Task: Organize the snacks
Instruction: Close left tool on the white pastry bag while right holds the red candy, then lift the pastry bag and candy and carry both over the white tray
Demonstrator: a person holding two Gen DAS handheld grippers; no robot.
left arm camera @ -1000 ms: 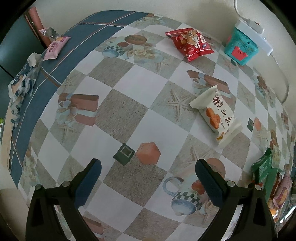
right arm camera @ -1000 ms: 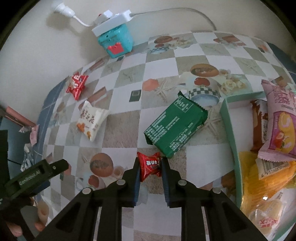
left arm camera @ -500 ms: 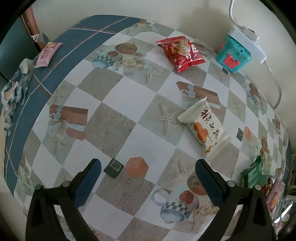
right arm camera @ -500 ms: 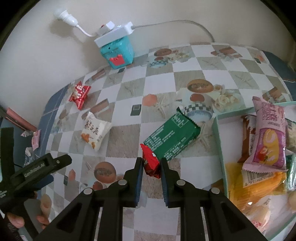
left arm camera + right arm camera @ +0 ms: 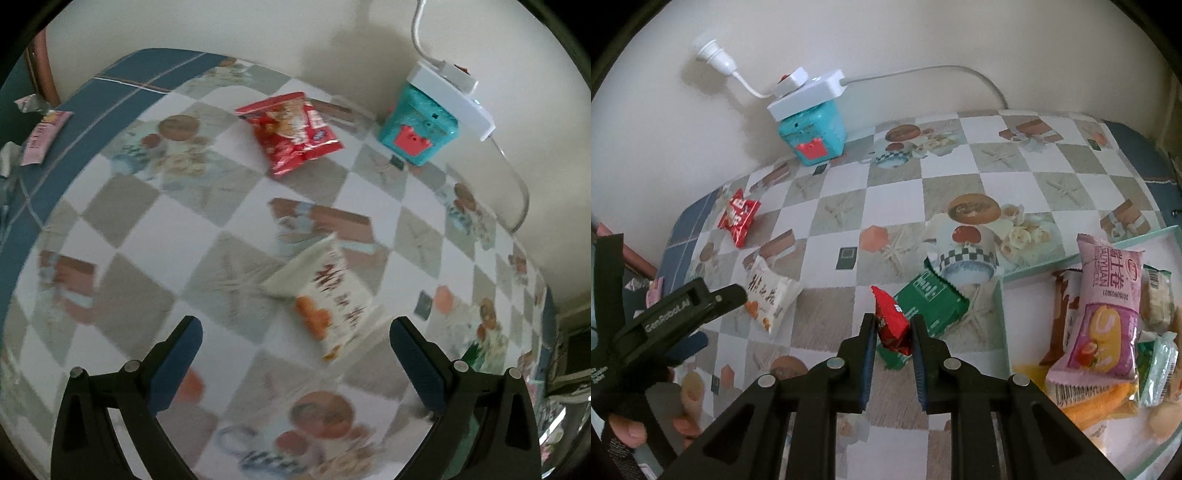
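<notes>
Lower centre of right view: my right claw (image 5: pixel 894 332) pinches red candy (image 5: pixel 891 322), lifted above green packet (image 5: pixel 929 301). I carry it right, over tray (image 5: pixel 1004 314) rim, release low. Left claw (image 5: pixel 295 345) gapes empty near white snack (image 5: pixel 327 295).

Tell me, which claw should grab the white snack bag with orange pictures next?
Probably the left. The left claw is open and empty, with the white snack bag with orange pictures lying just ahead of it. The right claw is shut on a small red wrapped snack, so it's busy.
</notes>
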